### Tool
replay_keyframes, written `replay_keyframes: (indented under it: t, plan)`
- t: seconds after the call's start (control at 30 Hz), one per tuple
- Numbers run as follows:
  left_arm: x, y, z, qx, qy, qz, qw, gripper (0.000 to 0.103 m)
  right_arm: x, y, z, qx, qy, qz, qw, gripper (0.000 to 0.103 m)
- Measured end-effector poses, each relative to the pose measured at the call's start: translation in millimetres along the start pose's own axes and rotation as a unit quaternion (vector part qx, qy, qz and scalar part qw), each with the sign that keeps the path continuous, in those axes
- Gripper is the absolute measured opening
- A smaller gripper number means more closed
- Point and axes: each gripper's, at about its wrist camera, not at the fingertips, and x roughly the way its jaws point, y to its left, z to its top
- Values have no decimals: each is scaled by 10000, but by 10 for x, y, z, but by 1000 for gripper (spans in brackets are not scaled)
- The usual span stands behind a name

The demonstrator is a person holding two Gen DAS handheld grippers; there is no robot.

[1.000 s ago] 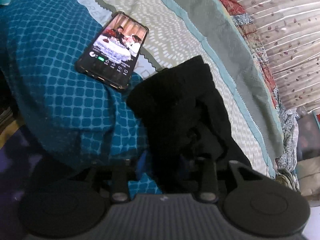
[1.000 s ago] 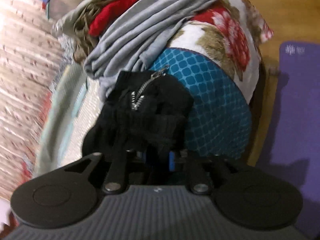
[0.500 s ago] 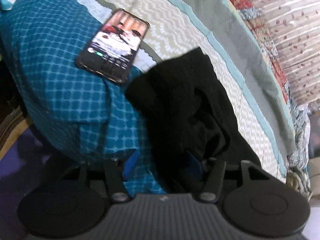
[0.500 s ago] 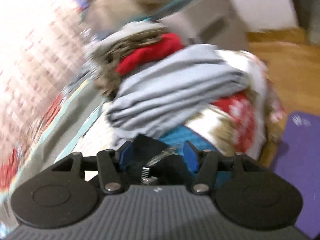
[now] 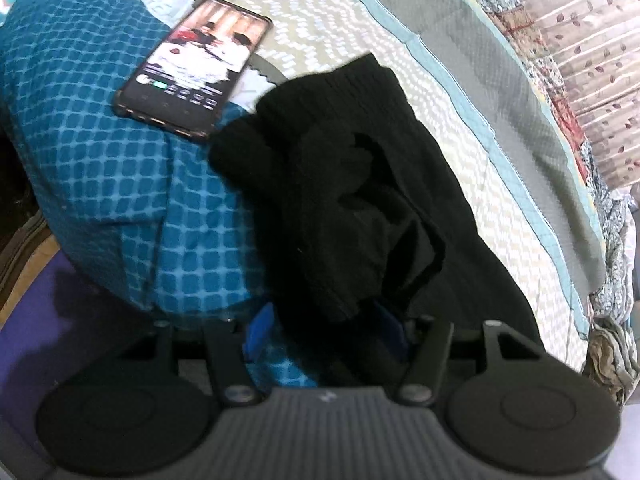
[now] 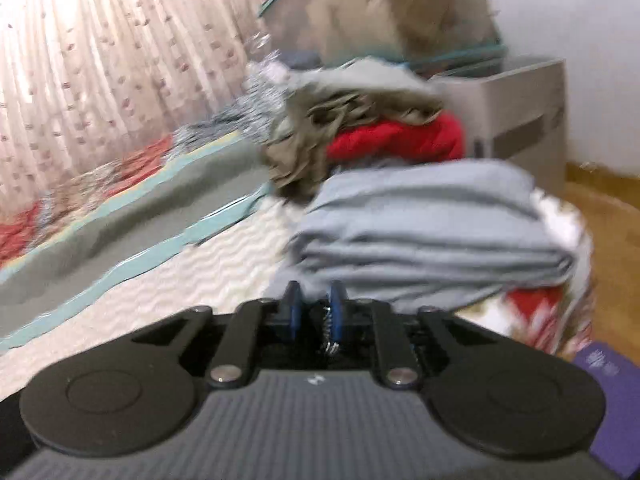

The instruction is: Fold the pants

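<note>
On the bed [image 5: 400,64], black pants [image 5: 360,184] lie bunched beside a phone [image 5: 196,68] — soft, limp knit, best taken at the ribbed hem. Left tool [image 5: 324,328] spread around the cloth; right tool [image 6: 314,314] nearly closed, pinching a zipper — pants, likely.

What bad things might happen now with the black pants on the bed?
1. The phone lies right beside the black pants; dragging the cloth may nudge it off the blue blanket.
2. The left gripper has its jaws apart around a loose fold, so the fold may flop open.
</note>
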Motion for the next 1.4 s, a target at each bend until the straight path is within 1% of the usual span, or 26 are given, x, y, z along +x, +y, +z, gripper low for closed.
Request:
replay_keyframes:
  t: [0.03,0.07,0.1,0.13,0.17,0.2,0.23,0.27,0.3,0.4,0.5,0.57,0.6,0.63,0.67,0.7,0.73,0.83,0.93,1.03,1.1,1.17,1.23,1.3,1.37,1.4]
  plan:
    - [21,-27,-5,10,25,-6,10000,55,107,-33,-31,-91,86,-151,9998,10]
    - [41,-61,-14,23,34,9,10000,55,252,-92,-88,-50,319,-211,9993,12]
    - [47,-84,-19,50,31,37,10000,55,399,-180,-145,150,703,-193,9972,16]
    - [44,-88,-17,71,23,46,10000,55,470,-256,-172,421,934,-153,9946,17]
    - [39,-96,-15,78,14,41,10000,56,457,-345,-178,772,876,-2,9932,21]
    - [33,-84,-14,72,22,37,10000,56,407,-411,-152,1044,752,209,9915,42]
    - [38,-79,-1,43,44,38,10000,56,366,-472,-129,1271,610,408,9892,71]
    - [43,-51,6,0,76,35,10000,56,343,-501,-98,1377,505,552,9876,80]
    - [41,-9,7,-43,108,37,9999,56,358,-492,-65,1260,523,602,9888,84]
    - [72,-3,-2,-109,146,65,9998,56,490,-342,-19,397,837,511,9944,84]
    - [87,-29,-21,-55,146,101,9998,56,639,-261,-86,-177,1246,695,9896,88]
    - [90,-9,-13,-94,168,91,9998,56,727,-169,-190,-737,1409,572,9856,85]
    - [95,-5,-18,-132,172,79,9997,56,715,-111,-254,-1052,1378,479,9837,76]
    - [84,12,-18,-155,172,58,9997,56,693,-60,-263,-1223,1323,477,9825,60]
    - [75,36,-28,-153,163,44,9997,56,645,-23,-238,-1234,1324,561,9819,52]
    - [55,44,-28,-143,147,37,9998,56,580,-7,-214,-1178,1332,626,9821,37]
    - [31,56,-23,-123,123,39,9998,56,505,31,-190,-1168,1281,659,9827,35]
    - [-74,40,-4,10,-19,24,10000,56,279,270,-160,-1578,809,487,9829,34]
    - [-266,7,27,324,-337,-57,9989,56,66,490,-101,-1962,241,41,9803,34]
    - [-539,-14,69,604,-922,-226,9936,56,-55,803,-80,-2723,-324,-440,9607,33]
    - [-695,-4,146,720,-1296,-257,9886,58,-55,924,-81,-3058,-492,-636,9487,33]
    - [-732,-18,271,837,-1457,-12,9858,66,-6,975,-48,-3144,-530,-715,9451,33]
    - [-670,-34,420,951,-1517,305,9834,82,41,969,-12,-3171,-563,-759,9437,33]
    - [-525,2,574,1128,-1450,345,9824,92,41,1016,48,-3197,-641,-823,9417,33]
    - [-332,62,719,1006,-1291,473,9854,96,28,1052,132,-3208,-735,-878,9402,30]
    - [-241,94,767,866,-1142,402,9889,96,41,1070,154,-3226,-772,-886,9392,28]
